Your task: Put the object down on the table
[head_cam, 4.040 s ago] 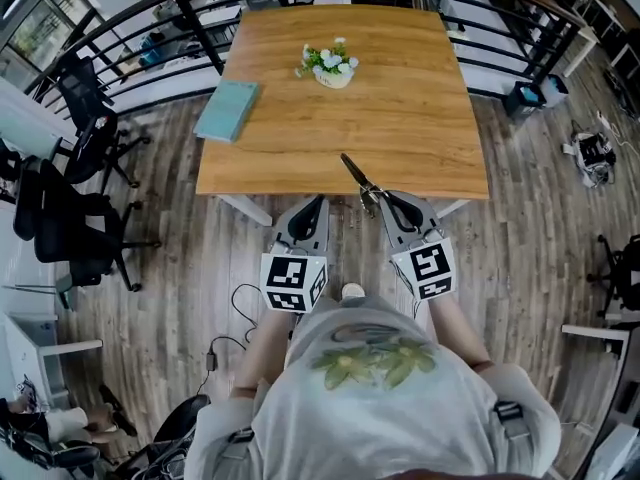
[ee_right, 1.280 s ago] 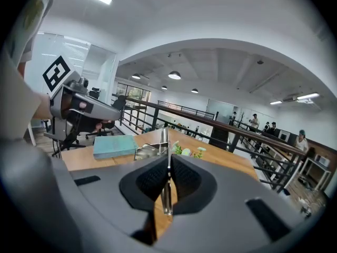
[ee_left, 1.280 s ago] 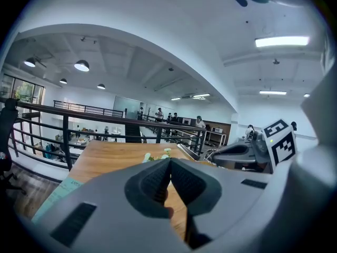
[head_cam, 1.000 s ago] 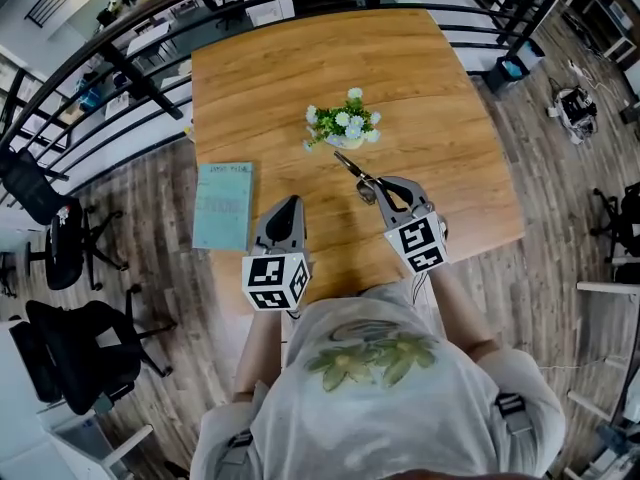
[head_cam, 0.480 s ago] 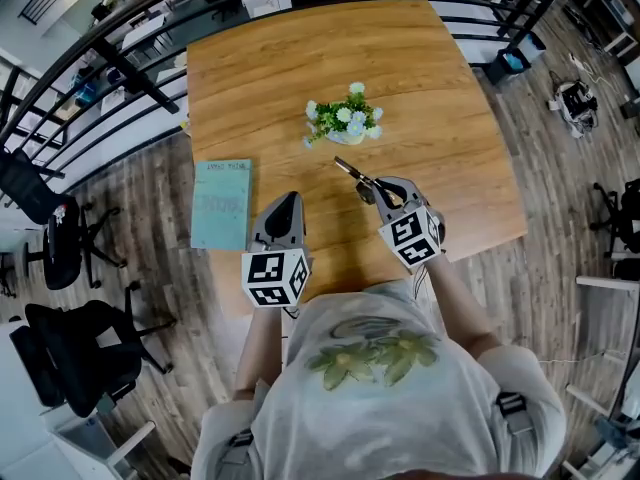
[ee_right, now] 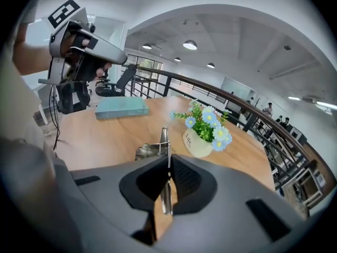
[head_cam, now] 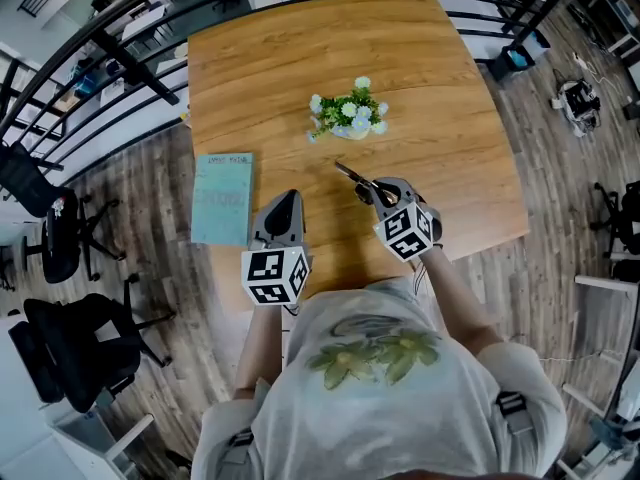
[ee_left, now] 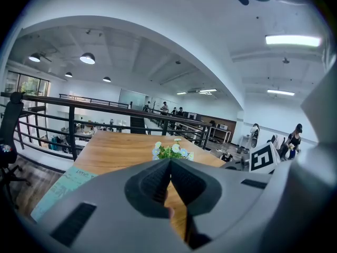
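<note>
**Right gripper.** The right gripper [head_cam: 374, 191] is over the near right part of the wooden table [head_cam: 300, 58], angled down towards the top. In the right gripper view its jaws are nearly together, clamped on a thin metal tool [ee_right: 163, 141]. The tool passes edge-on between the pads and projects beyond the jaw tips.

**Task object.** In the head view the metal tool [head_cam: 350, 175] extends from the right gripper towards the far left. Its free end points at the flower pot [head_cam: 348, 128] and stops near it without touching. The tool is over the table, between the gripper and the pot. Contact between the tool and the table top cannot be determined from any view.

**Left gripper.** The left gripper [head_cam: 288, 201] is over the near edge of the table, left of the right gripper and well apart from it. In the left gripper view the jaws are pressed together along their length, with nothing between the pads. Its marker cube [head_cam: 273, 276] faces the head camera.

**Other items.**
- The flower pot holds small white and blue flowers with green leaves and stands upright near the middle of the table.
- A light teal book [head_cam: 222, 197] lies flat at the left edge of the table, just left of the left gripper.
- A dark railing [head_cam: 130, 8] runs along the far and left sides of the table.
</note>
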`<state>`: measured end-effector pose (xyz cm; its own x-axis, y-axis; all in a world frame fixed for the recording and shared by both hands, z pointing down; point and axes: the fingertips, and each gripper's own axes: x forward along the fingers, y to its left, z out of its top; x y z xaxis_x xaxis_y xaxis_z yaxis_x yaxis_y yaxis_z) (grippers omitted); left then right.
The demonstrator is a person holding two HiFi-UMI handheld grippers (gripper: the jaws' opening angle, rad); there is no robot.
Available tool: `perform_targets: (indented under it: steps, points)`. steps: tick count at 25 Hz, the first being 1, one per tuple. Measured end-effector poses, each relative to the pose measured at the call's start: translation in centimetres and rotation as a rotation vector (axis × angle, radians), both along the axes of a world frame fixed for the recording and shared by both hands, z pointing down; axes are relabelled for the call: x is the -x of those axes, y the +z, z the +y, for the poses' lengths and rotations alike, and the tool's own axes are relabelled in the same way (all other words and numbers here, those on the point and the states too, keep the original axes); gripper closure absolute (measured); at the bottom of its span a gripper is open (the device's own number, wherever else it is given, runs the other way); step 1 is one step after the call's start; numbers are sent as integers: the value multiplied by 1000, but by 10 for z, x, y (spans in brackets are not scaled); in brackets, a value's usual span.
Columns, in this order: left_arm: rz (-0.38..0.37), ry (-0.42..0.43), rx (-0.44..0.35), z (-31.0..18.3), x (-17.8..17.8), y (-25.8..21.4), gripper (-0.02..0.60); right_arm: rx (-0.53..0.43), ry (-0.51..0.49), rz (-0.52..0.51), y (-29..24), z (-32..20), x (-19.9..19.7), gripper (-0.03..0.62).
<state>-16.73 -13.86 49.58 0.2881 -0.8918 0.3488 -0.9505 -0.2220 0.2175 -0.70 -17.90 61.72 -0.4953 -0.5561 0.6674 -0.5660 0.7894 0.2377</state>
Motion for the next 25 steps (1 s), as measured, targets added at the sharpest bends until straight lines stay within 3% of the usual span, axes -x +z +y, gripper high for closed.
perform_targets:
  steps: [25]
  points:
    - [-10, 22, 32, -4, -9, 11, 568, 101, -21, 112, 67, 7, -3, 576]
